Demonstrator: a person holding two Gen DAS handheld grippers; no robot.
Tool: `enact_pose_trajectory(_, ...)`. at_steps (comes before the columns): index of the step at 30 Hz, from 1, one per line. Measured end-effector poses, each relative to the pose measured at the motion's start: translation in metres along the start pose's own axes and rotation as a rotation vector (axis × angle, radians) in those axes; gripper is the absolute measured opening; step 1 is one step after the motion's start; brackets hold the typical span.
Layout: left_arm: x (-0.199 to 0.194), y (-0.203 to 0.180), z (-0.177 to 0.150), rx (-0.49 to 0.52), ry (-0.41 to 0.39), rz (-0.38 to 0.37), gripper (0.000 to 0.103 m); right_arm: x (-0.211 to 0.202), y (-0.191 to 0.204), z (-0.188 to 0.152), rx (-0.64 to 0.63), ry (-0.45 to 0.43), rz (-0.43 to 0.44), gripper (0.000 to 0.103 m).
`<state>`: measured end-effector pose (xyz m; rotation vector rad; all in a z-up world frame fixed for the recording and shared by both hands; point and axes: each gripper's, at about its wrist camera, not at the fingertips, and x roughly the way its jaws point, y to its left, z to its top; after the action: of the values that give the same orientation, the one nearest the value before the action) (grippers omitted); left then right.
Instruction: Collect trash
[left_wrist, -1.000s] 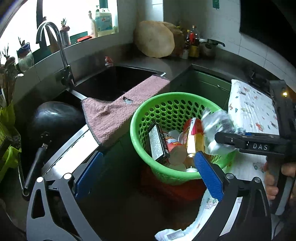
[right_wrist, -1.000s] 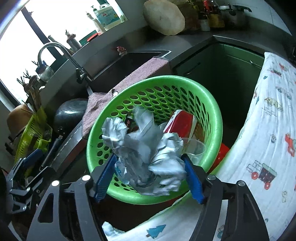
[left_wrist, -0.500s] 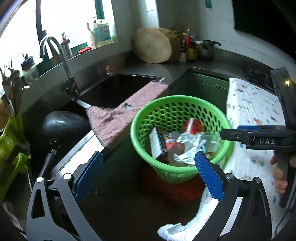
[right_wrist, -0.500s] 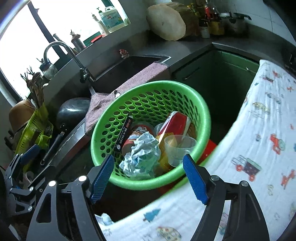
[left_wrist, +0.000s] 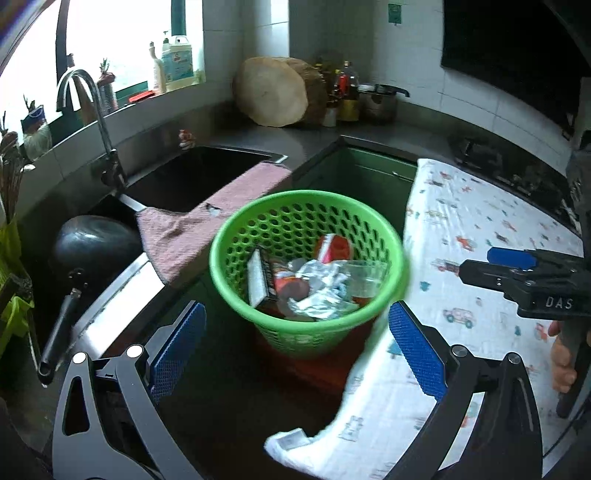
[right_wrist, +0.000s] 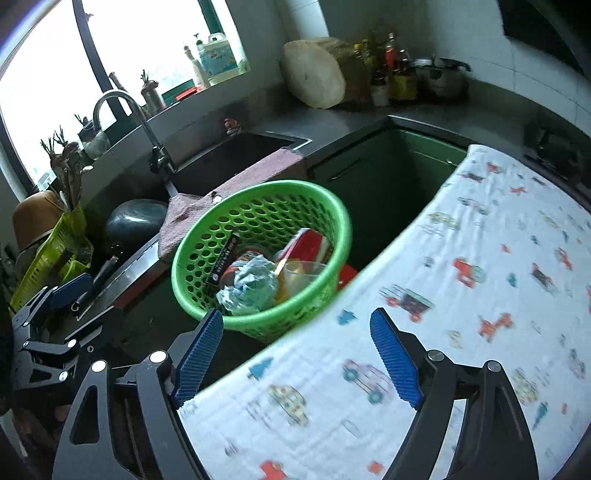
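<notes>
Both my tongs, left and right, gape wide, nothing gripped; crumpled foil sits frame centre inside green basket.

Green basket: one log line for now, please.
green basket: holds crumpled foil | left claw: open, empty | right claw: open, empty

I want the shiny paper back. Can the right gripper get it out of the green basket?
Probably yes. The right gripper is open and empty, and the crumpled foil wad lies on top in the open green perforated basket, uncovered.
</notes>
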<state>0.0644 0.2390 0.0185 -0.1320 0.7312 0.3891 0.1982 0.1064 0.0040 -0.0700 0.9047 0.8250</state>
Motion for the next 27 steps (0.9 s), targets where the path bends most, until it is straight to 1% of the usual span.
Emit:
enact_pose_trajectory(11, -0.015, -0.038, -0.01, 0.027, -0.003, -0.054, 0.098, -0.062, -0.028, -0.038, 0.029, -0.046, -0.129, 0.085)
enact_pose_trajectory(20, -0.025, -0.064, -0.022, 0.042, 0.003, -0.089, 0.098, -0.107, -0.041, -0.072, 0.063, -0.083, -0.195, 0.089)
enact_pose_trajectory(24, -0.025, -0.077, -0.028, 0.061, 0.013, -0.092, 0.098, -0.121, -0.044, -0.09, 0.072, -0.097, -0.224, 0.09)
enact_pose_trajectory(27, -0.026, -0.086, -0.033, 0.062, 0.023, -0.113, 0.098, -0.131, -0.045, -0.102, 0.081, -0.106, -0.253, 0.09)
